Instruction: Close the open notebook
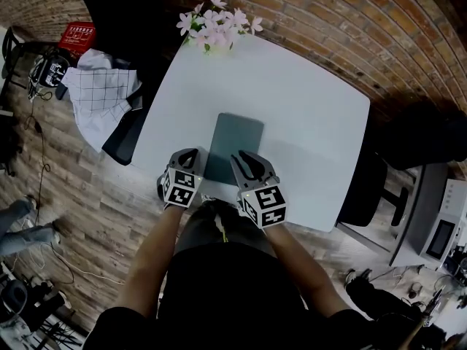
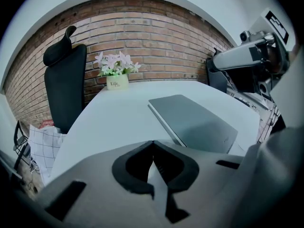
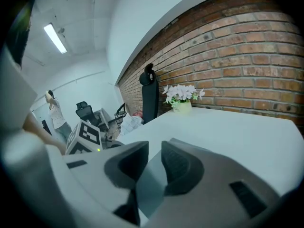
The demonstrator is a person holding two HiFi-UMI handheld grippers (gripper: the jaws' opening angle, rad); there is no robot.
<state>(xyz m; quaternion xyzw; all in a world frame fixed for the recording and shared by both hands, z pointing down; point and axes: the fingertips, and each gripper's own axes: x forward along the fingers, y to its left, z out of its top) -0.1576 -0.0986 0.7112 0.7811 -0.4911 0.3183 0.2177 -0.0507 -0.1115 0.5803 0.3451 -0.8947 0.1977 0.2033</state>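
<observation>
Grey notebook (image 1: 233,143) at right gripper's (image 1: 246,160) tips

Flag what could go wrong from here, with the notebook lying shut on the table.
The right hand-held gripper hangs over the notebook's near end with jaws apart; drawn back, a jaw could snag the cover and flip it open. The notebook lies near the table's front edge, so a drag toward the person might slide it off. The left hand-held gripper, jaws together, sits beside the notebook and could knock it askew.
</observation>
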